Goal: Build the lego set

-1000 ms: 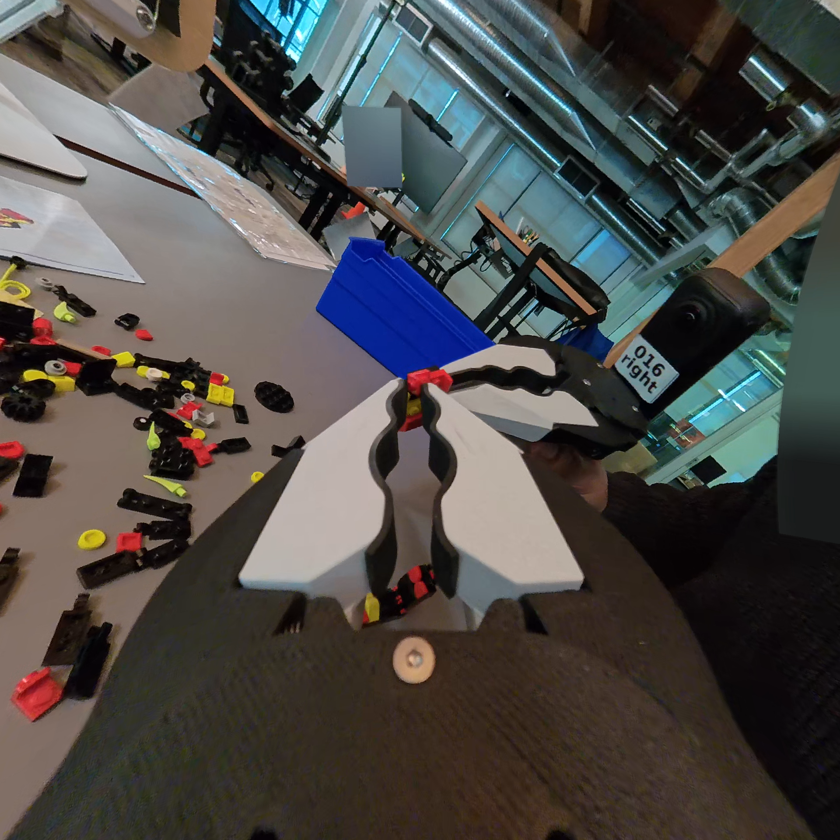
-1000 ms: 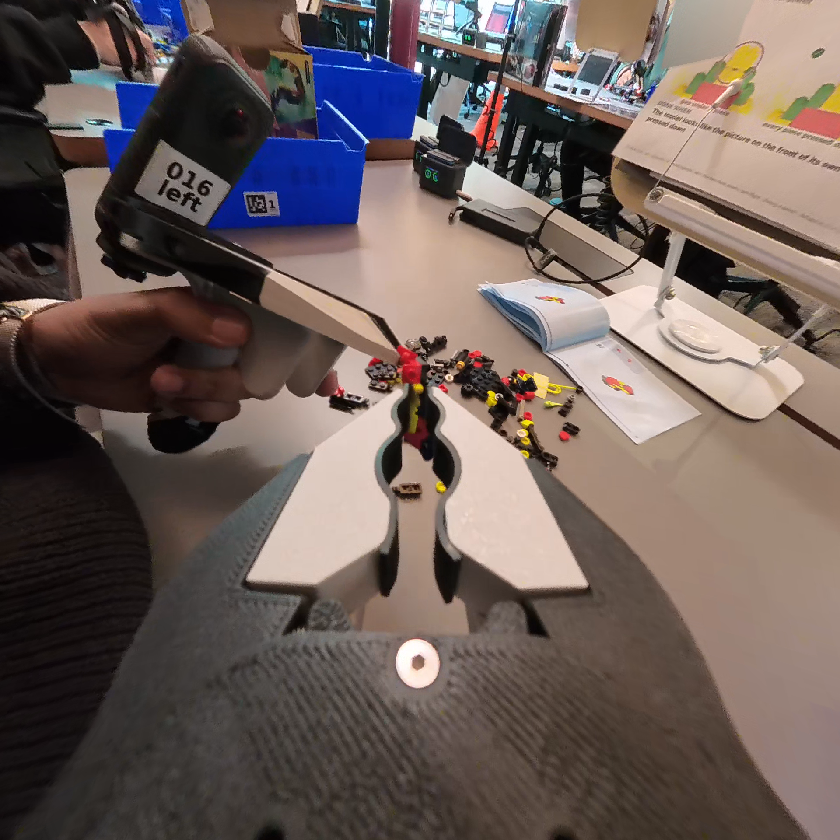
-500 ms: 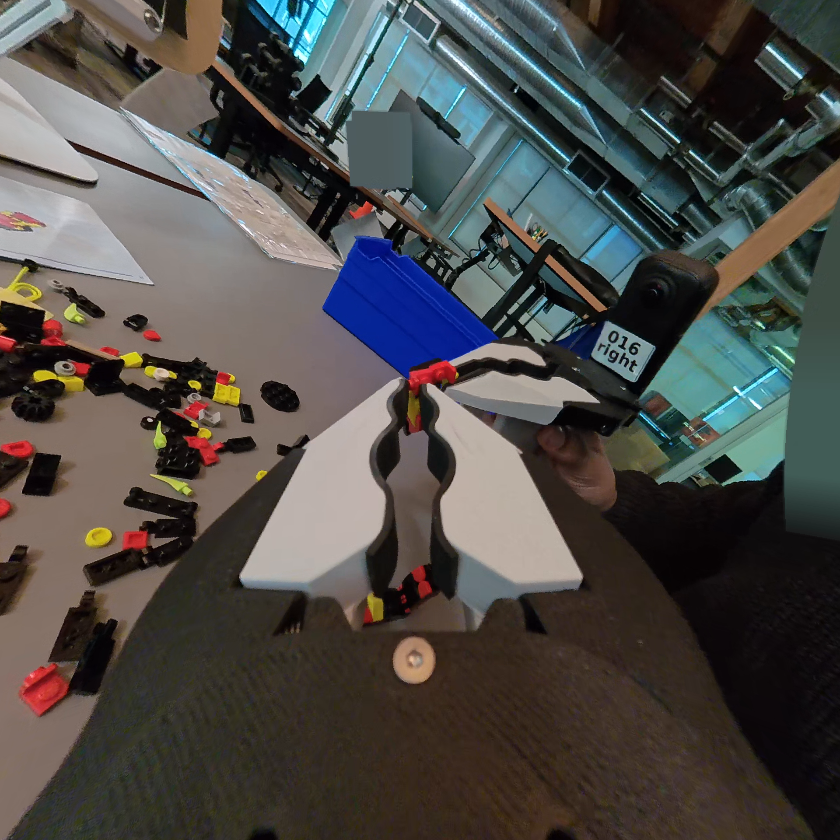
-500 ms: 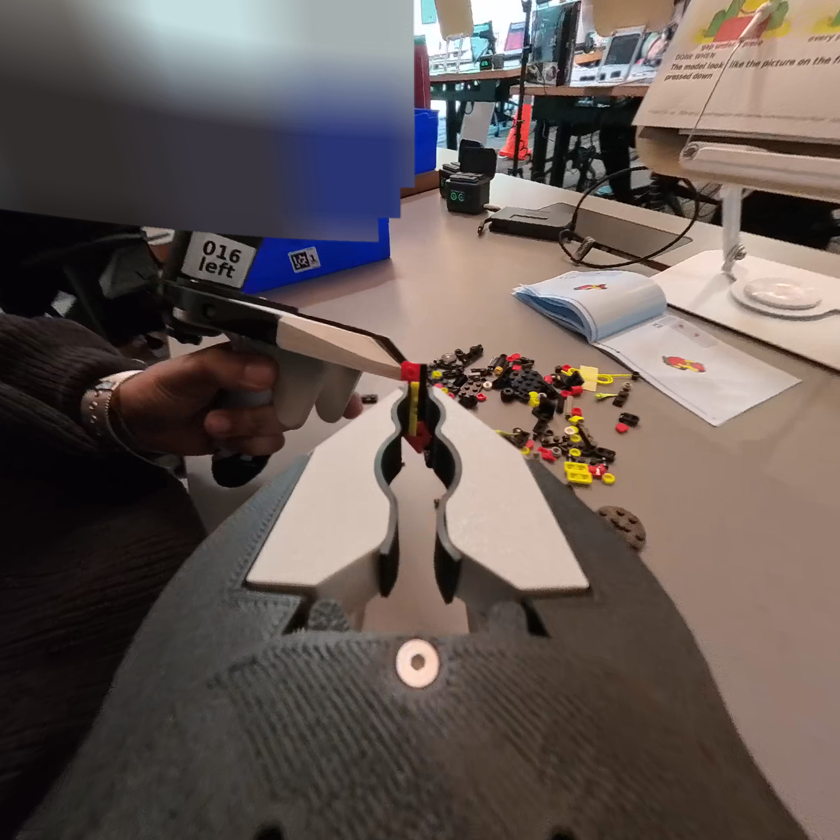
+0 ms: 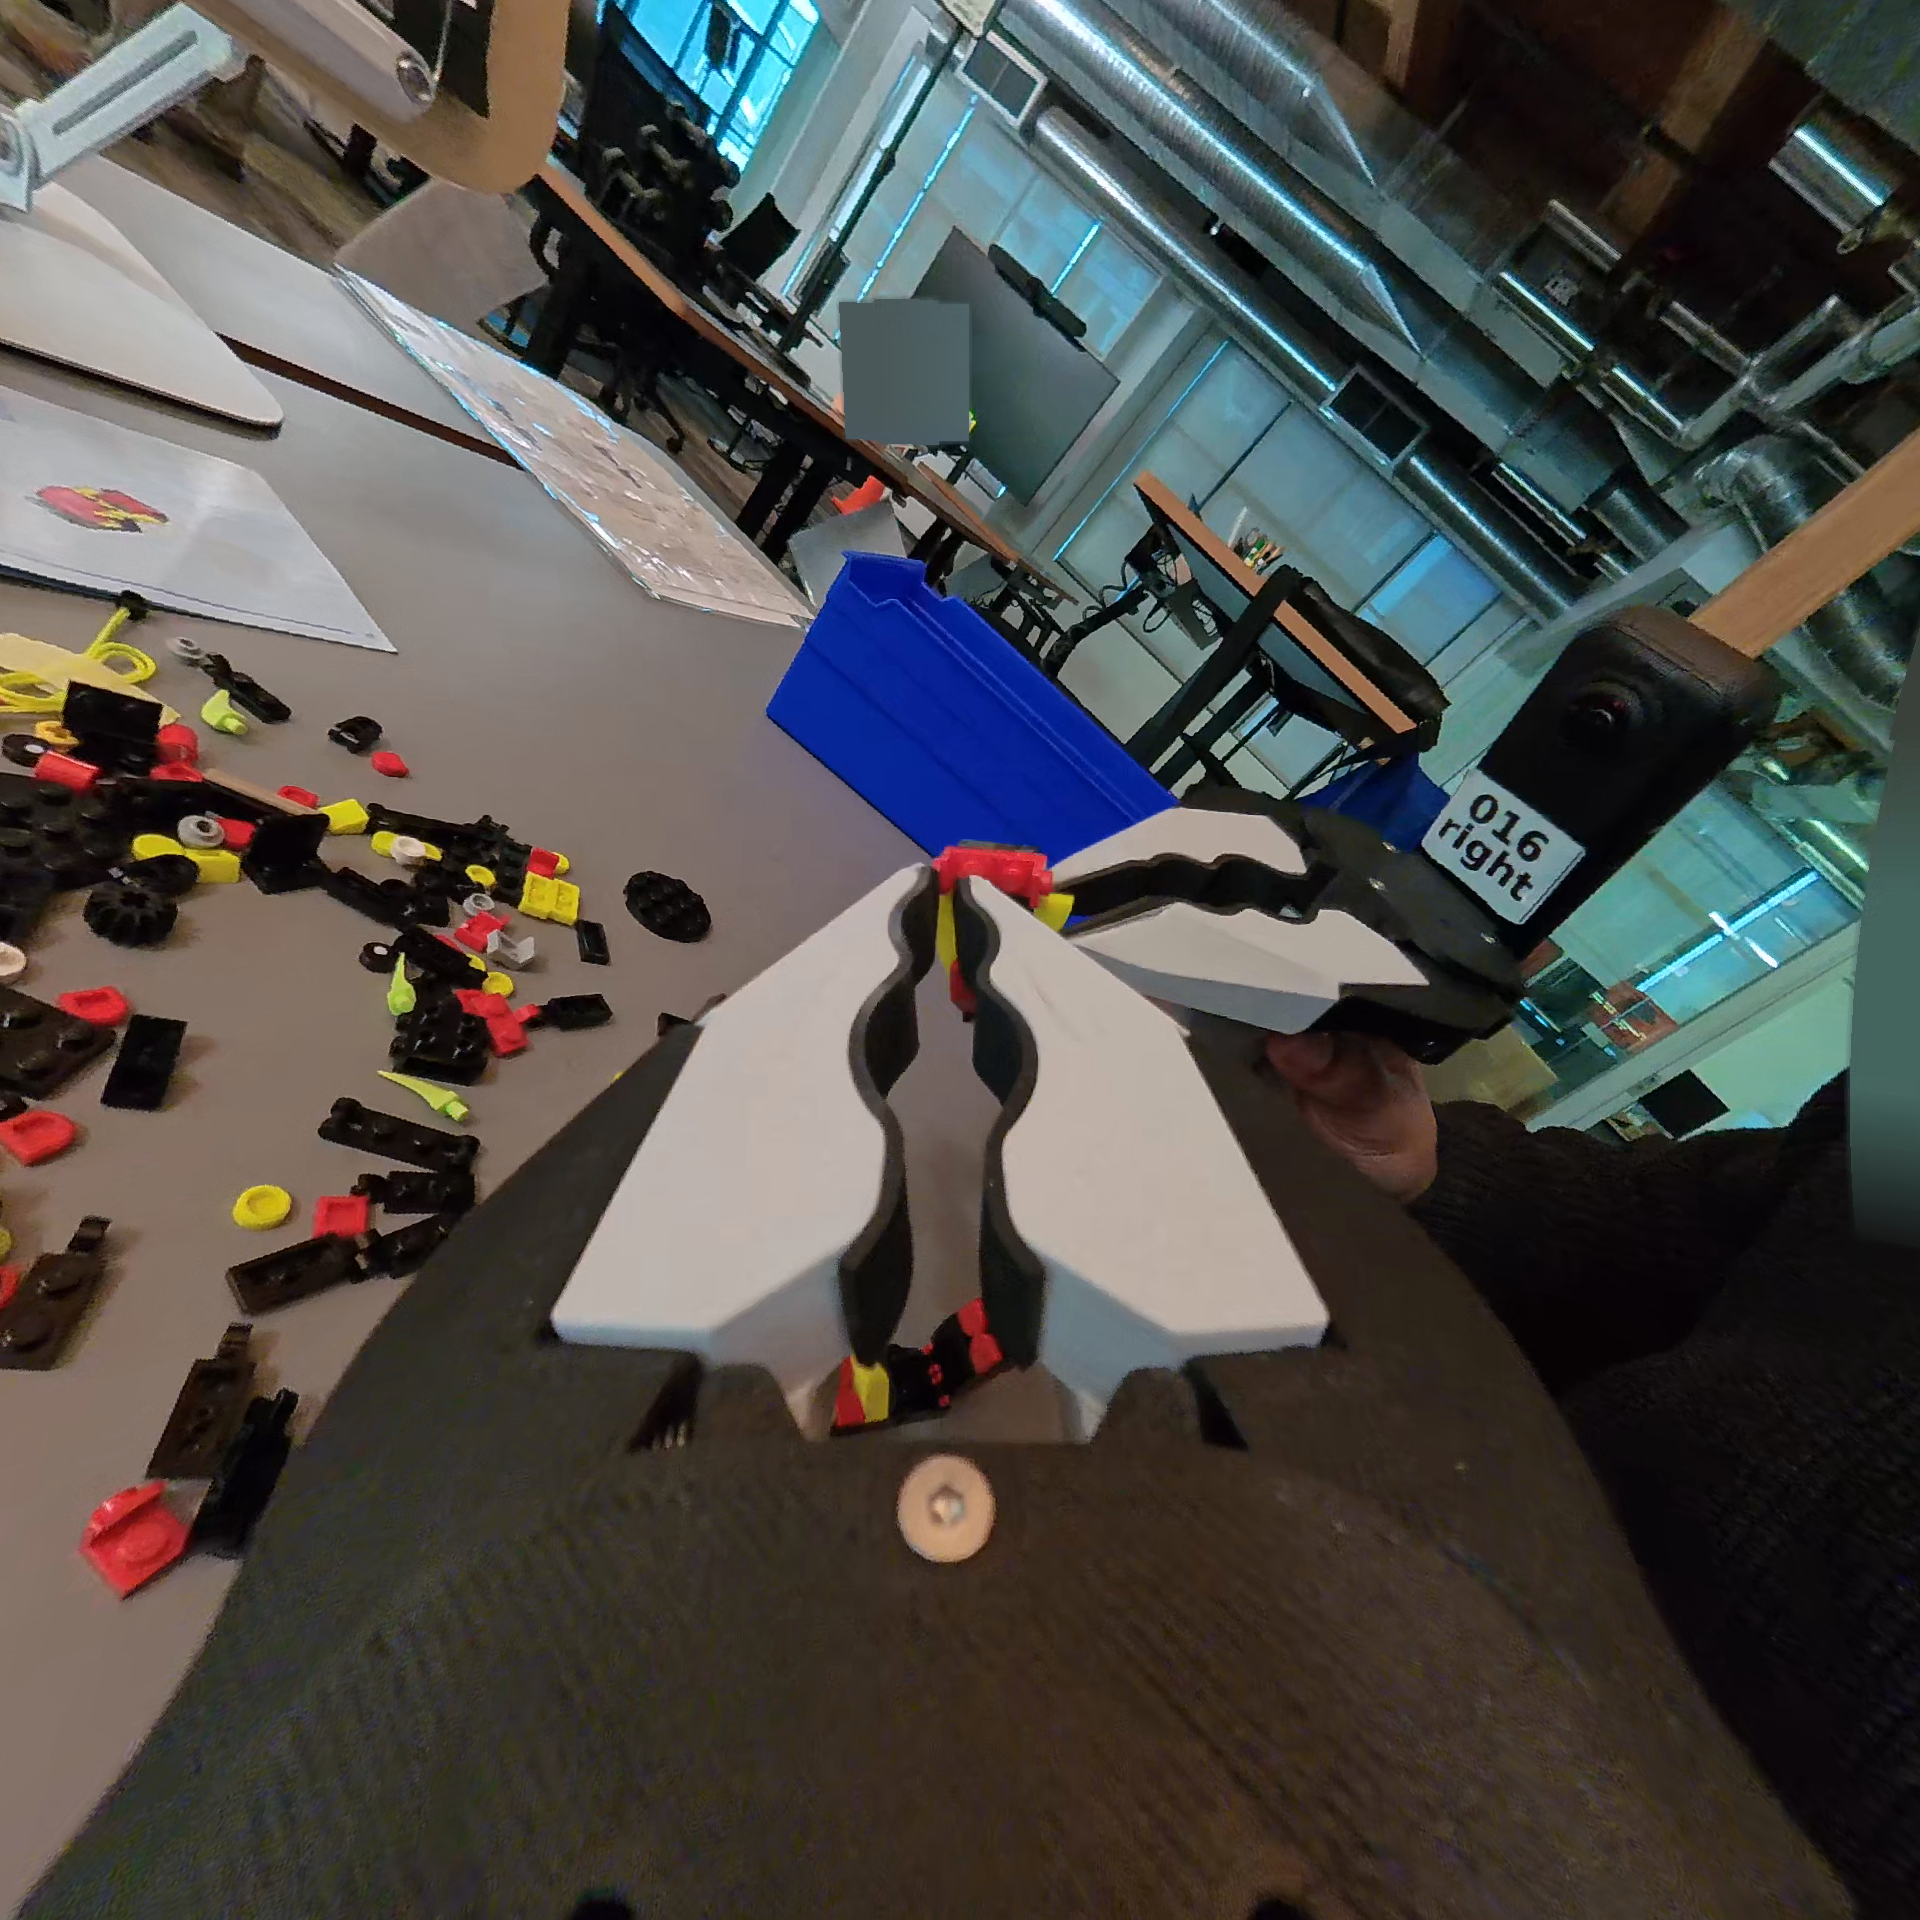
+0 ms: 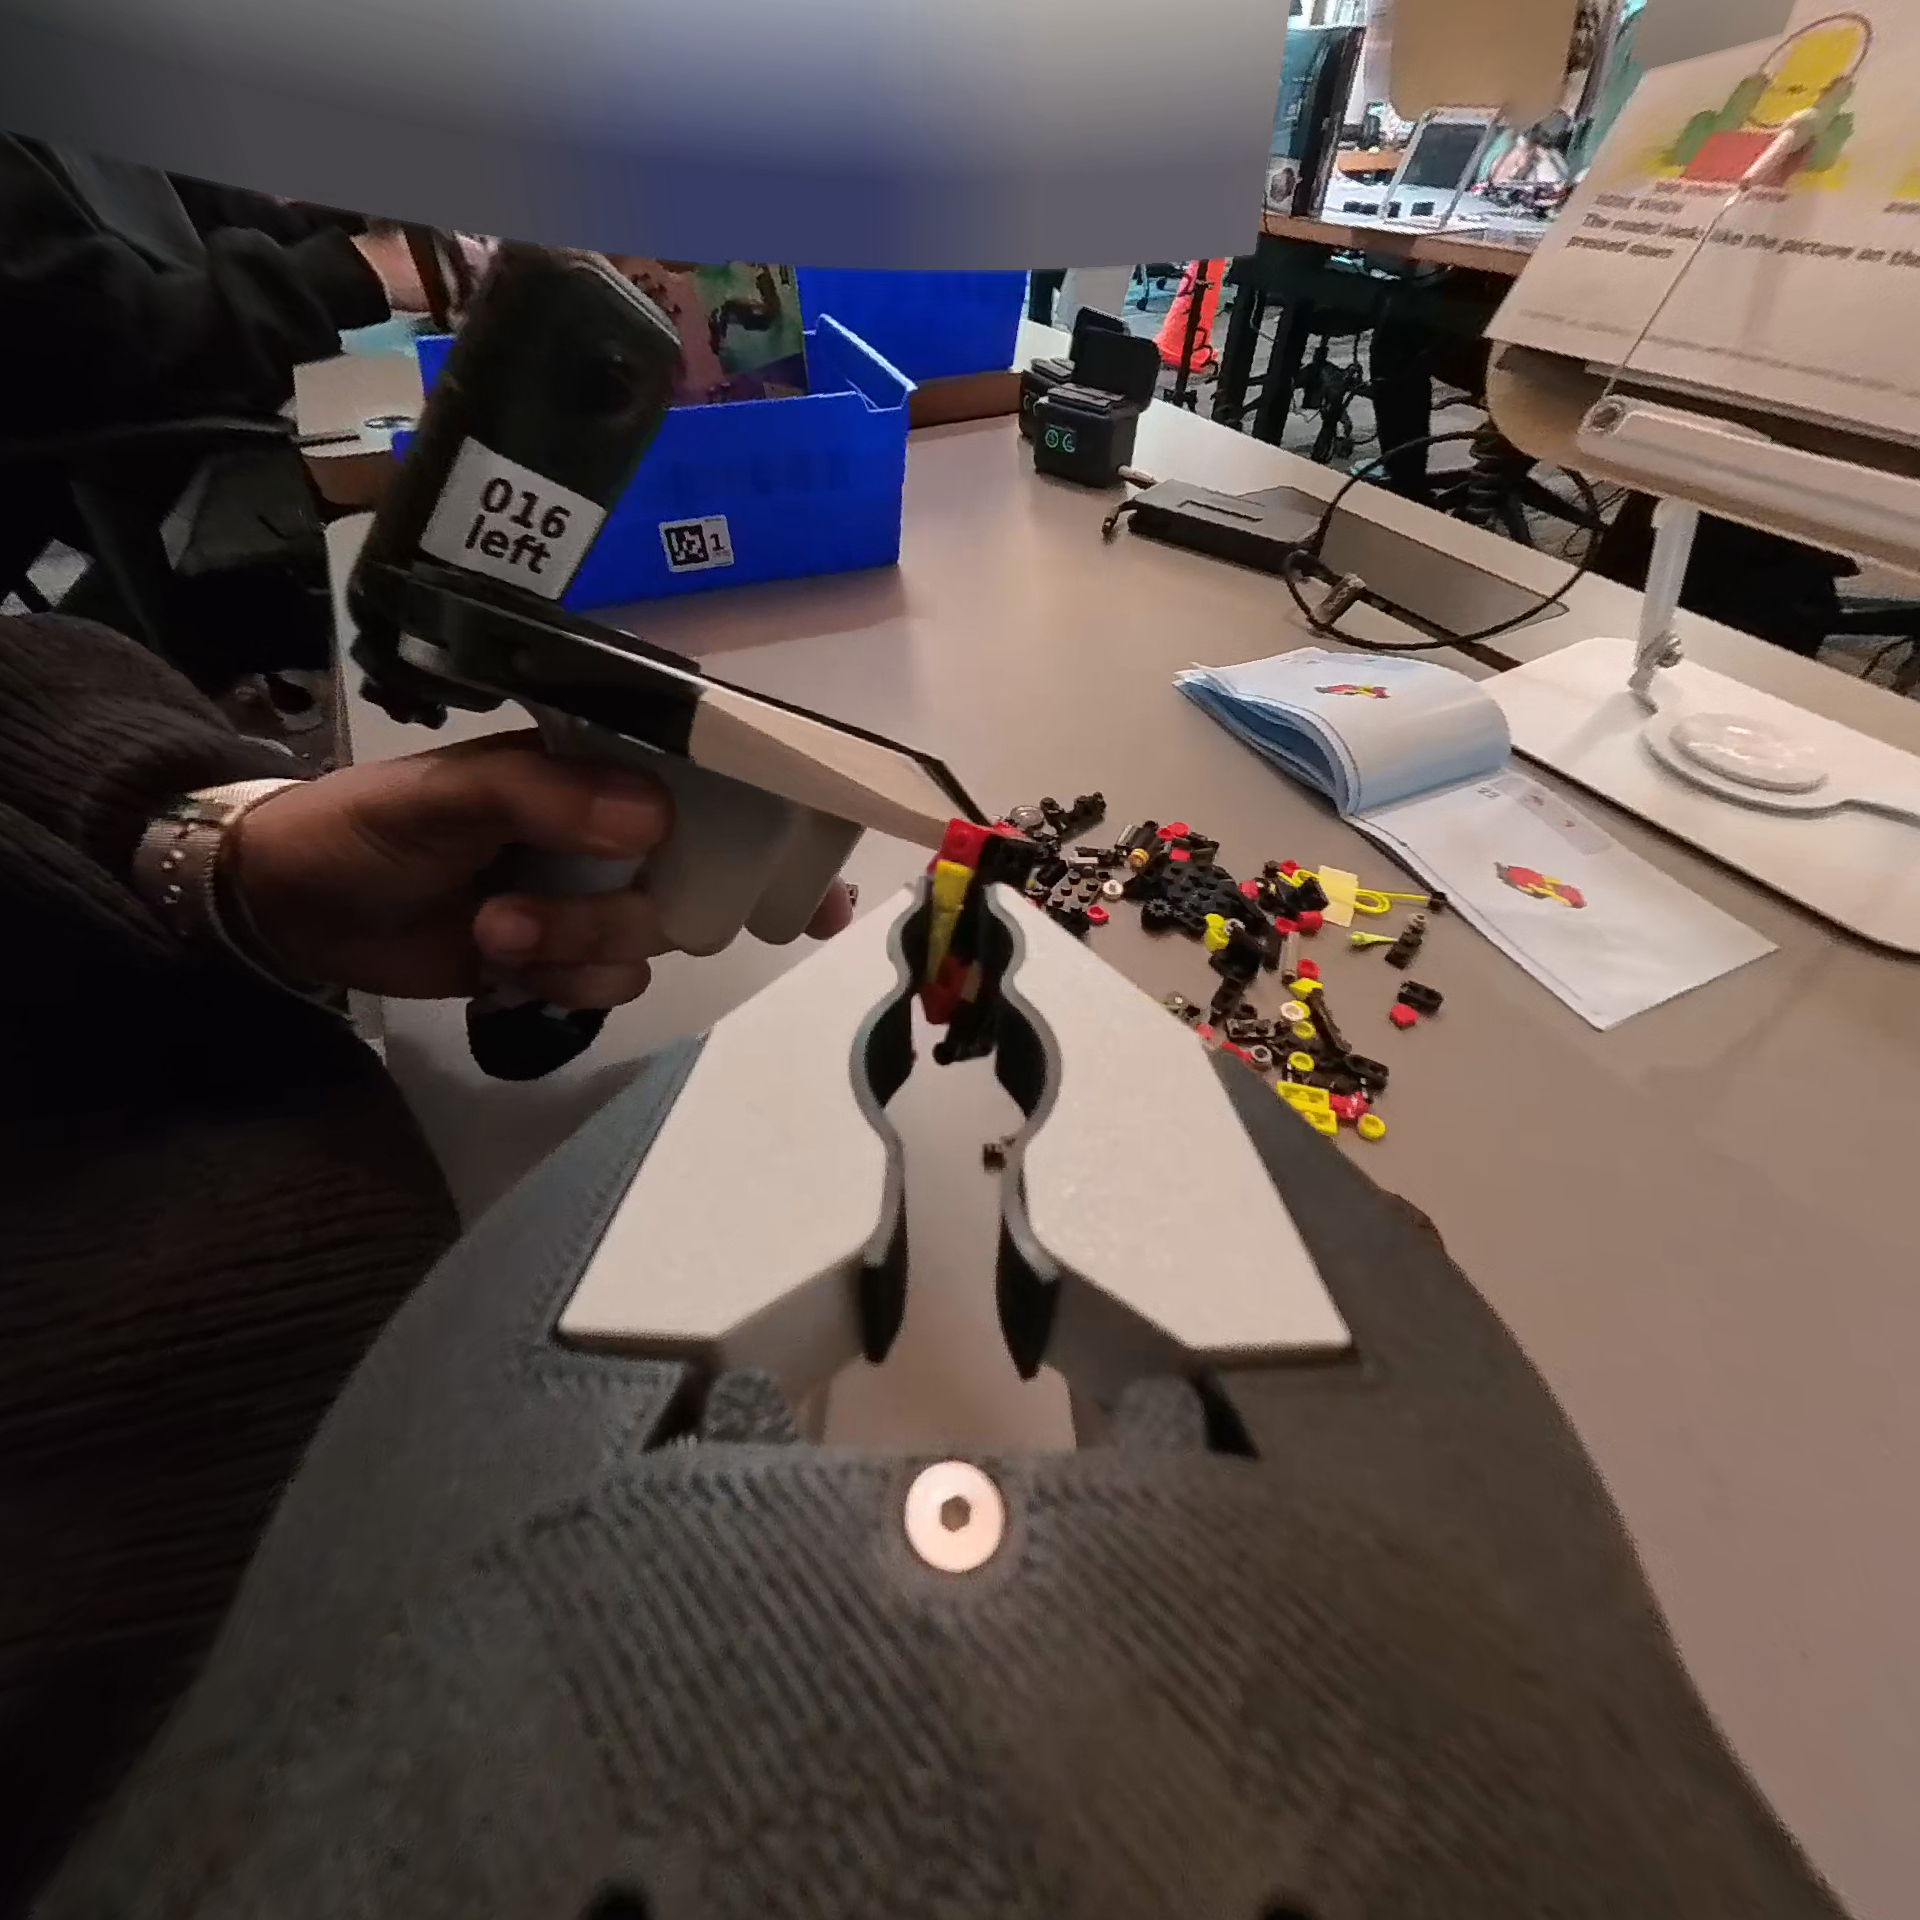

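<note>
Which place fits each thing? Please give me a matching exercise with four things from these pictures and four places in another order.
Things:
1. lego assembly
2. instruction booklet
3. blue bin
4. loose lego pieces

Places:
A. scattered on the table
B. clamped between both grippers' tips
C. lying open beside the loose pieces
D. standing at the far table edge

Pairs: 1-B, 2-C, 3-D, 4-A

Grey table point(image 5: 582, 665), wooden desks point(image 5: 727, 343), silver ceiling ducts point(image 5: 1174, 114), tall windows point(image 5: 1247, 436) behind
</note>
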